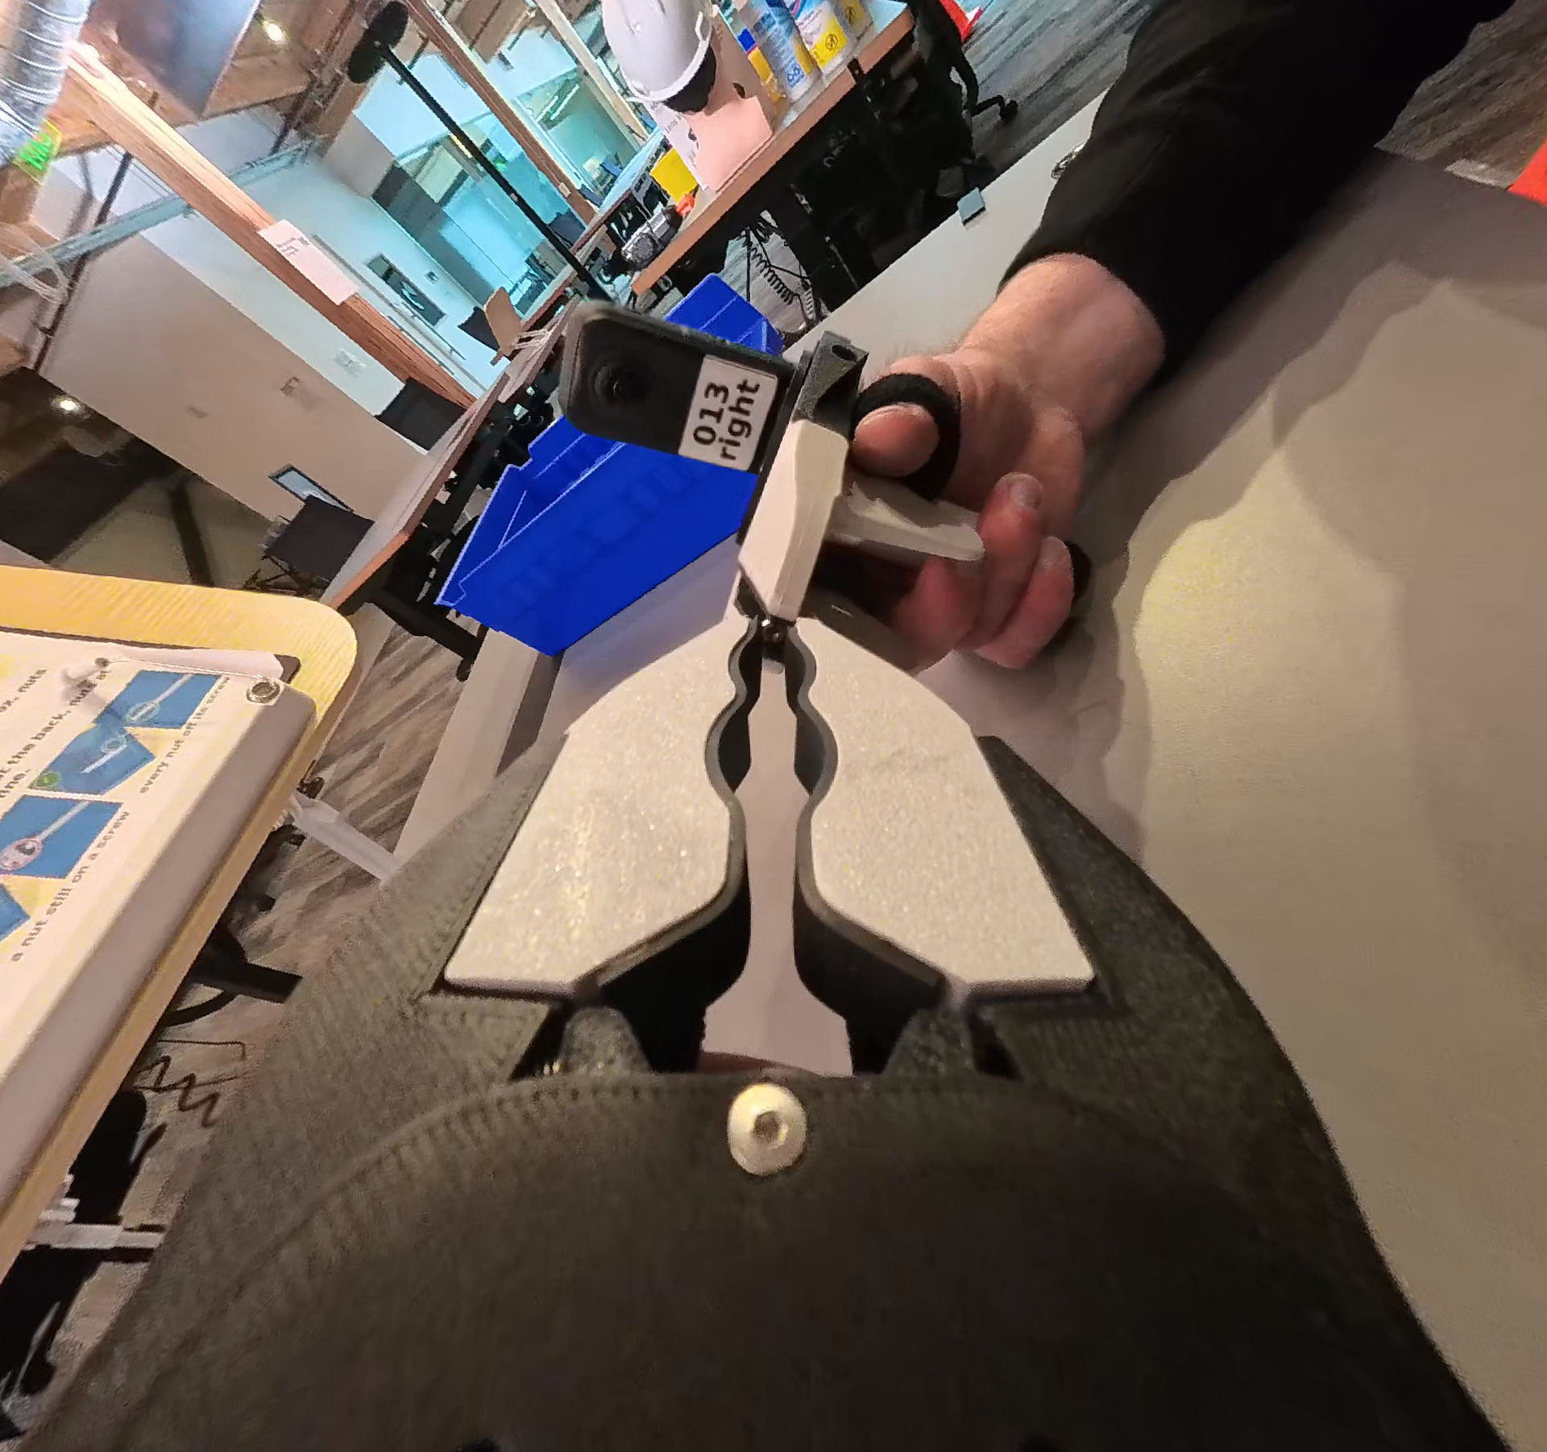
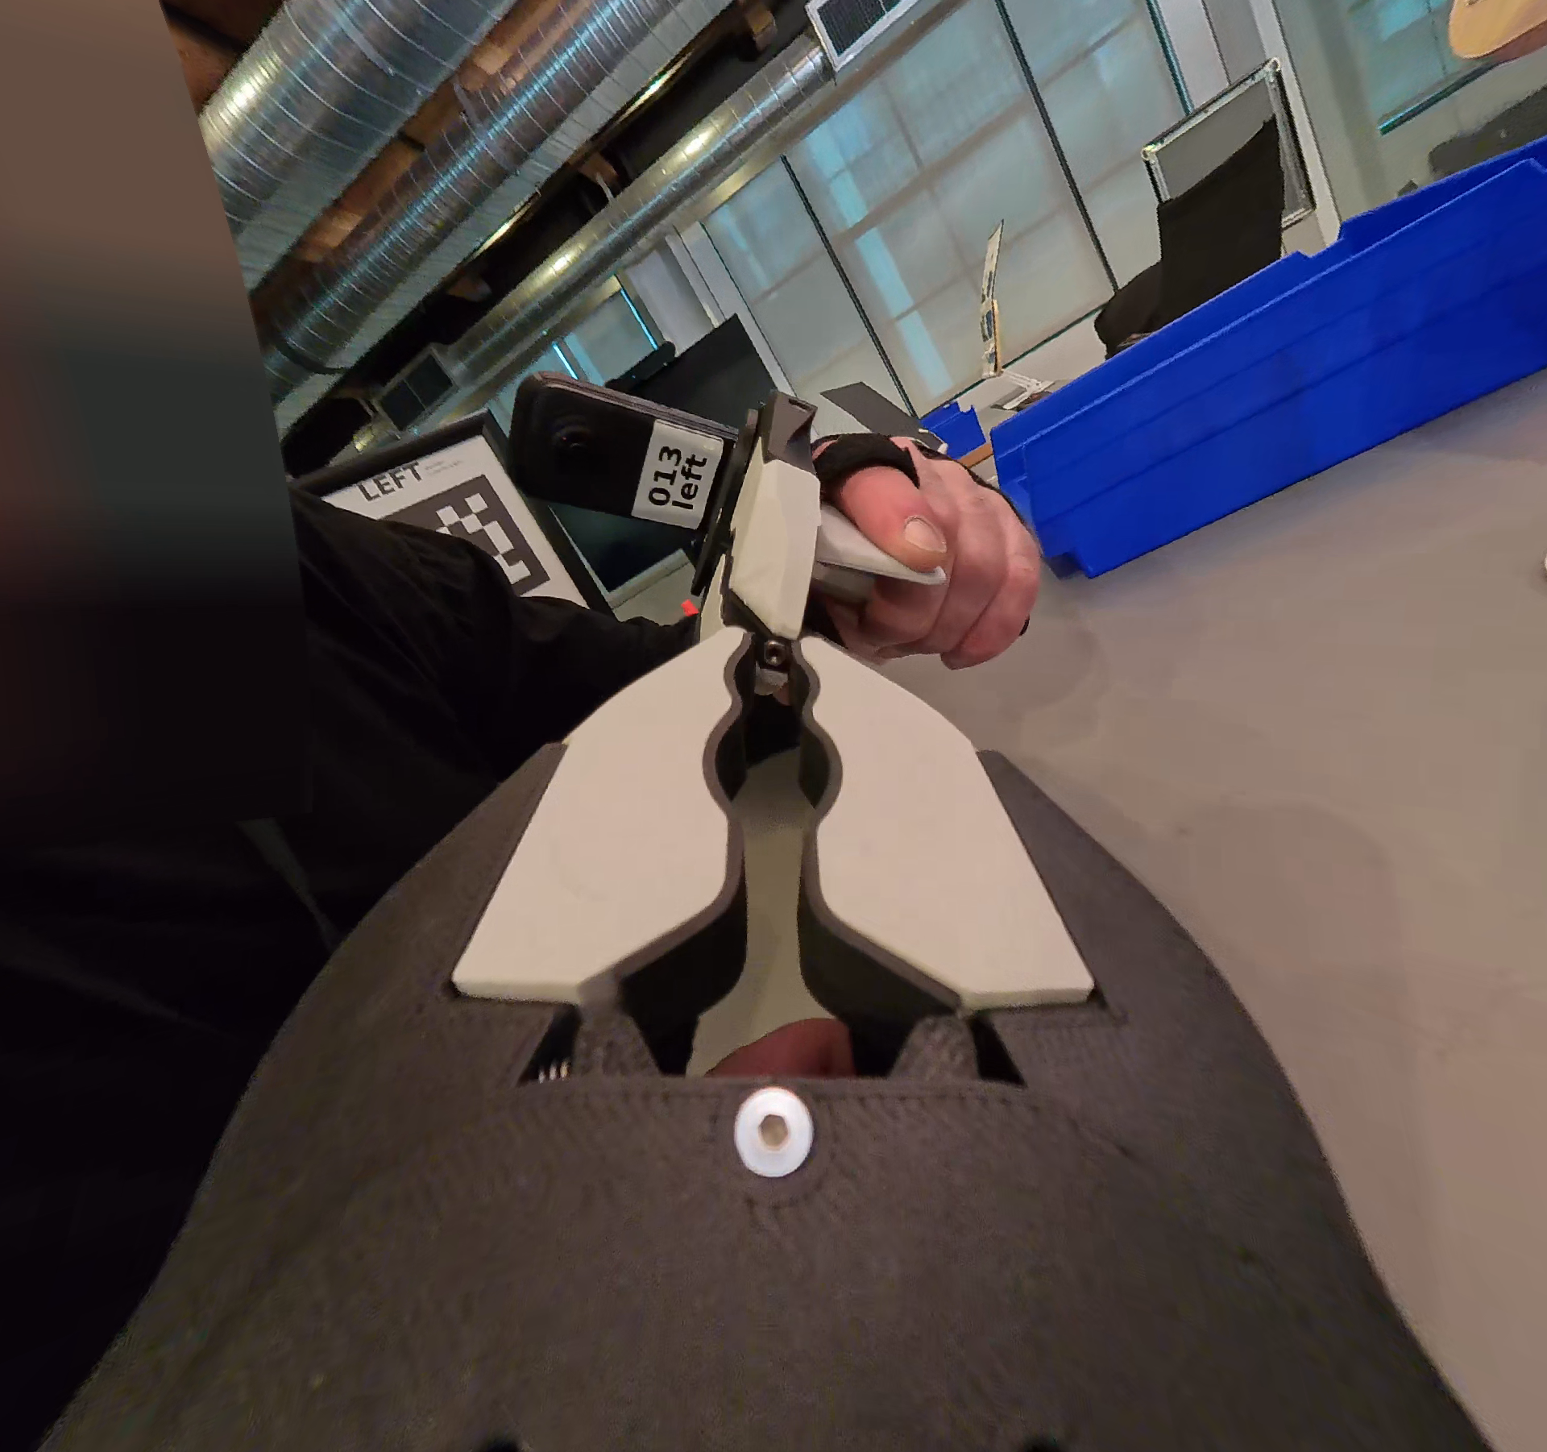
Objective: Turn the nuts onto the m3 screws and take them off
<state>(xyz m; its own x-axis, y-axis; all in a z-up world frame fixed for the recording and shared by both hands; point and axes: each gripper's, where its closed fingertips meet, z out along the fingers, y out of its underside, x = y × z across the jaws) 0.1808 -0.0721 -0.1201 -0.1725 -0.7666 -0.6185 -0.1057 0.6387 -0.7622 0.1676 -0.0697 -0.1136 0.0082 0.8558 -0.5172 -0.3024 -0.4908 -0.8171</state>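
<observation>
The two grippers meet tip to tip at the centre of both views, above the grey counter (image 1: pixel 1339 742). In the left wrist view the left gripper (image 1: pixel 770 646) has its fingers drawn narrow on a small dark screw (image 1: pixel 771 635), and the right gripper (image 1: pixel 778 566) points back at it, held by a hand (image 1: pixel 1021 474). In the right wrist view the right gripper (image 2: pixel 772 662) has its fingers narrow around a small dark piece (image 2: pixel 771 657) at the tips; whether that is the nut or the screw cannot be told. A blue bin (image 2: pixel 1272 399) sits on the counter at the right of the frame
</observation>
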